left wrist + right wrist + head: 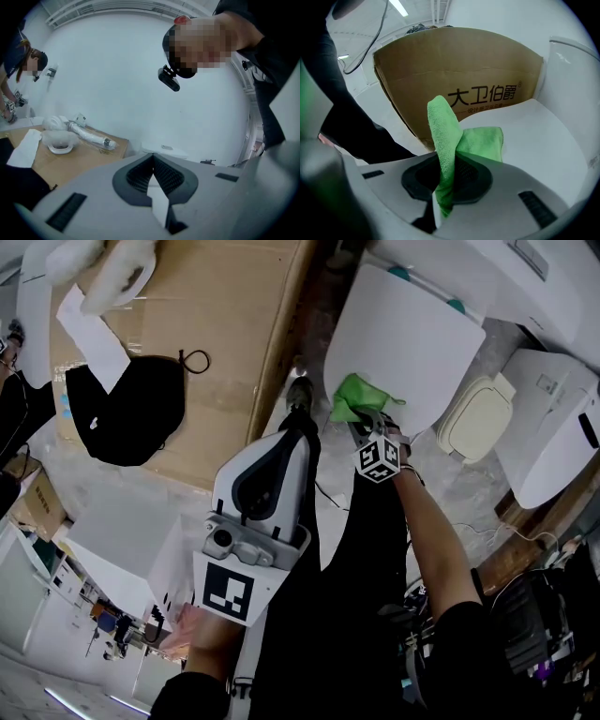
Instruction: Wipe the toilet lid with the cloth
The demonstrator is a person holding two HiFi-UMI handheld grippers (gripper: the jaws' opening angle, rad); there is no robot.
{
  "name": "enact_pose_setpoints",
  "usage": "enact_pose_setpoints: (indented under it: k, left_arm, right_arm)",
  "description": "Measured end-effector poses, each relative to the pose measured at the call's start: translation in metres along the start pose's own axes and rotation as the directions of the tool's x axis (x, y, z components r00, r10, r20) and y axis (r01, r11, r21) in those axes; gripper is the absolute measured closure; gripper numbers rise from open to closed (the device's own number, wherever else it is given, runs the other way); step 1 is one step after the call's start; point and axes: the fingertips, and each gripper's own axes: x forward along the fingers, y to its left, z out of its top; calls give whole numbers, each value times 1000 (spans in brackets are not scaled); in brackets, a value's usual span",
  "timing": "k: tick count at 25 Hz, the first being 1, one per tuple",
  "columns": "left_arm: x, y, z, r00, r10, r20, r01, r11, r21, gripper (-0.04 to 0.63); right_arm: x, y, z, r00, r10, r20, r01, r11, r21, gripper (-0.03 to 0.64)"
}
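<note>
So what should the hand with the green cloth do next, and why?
Probably sweep the cloth across the toilet lid. The right gripper is shut on the cloth at the lid's near edge, and most of the white lid beyond it lies uncovered.

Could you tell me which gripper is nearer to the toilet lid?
Right. The right gripper, jaws shut on the green cloth, is at the near edge of the toilet lid; the left gripper is well short of it, jaws shut, empty.

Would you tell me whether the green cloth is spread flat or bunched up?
Bunched: the cloth is pinched in the right tongs, one fold standing up, the rest crumpled on the toilet lid.
</note>
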Motion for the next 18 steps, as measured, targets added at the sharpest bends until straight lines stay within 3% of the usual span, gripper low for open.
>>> enact_pose_setpoints:
  k: [4,8,11,13,15,18]
  left_arm:
    - [-1,0,-1,1000,-4,-2,4,1000,2,594]
    - [1,-2,1,1000,-1,2,1,1000,9,594]
    - [3,-1,0,1000,1,2,-1,1000,10,594]
    - [4,0,0,1000,6,3,-6,1000,6,594]
    - [6,0,1,1000,8,6,-8,1000,2,594]
    - [9,0,3,1000,4,8,-4,1000,-2,594]
  right_arm:
    - [3,11,0,1000,8,-1,-8,999,33,568]
    - [-5,11,5,997,81,-12,-81,996,40,567]
    - [-27,-17,30,994,36,99,-47,994,103,566]
    - [-49,-52,50,982,-44,186,1,974,225,567]
    - [-76,-102,62,949,-172,266,44,902,429,567]
    - [-121,-185,68,857,-415,306,133,752,646,566]
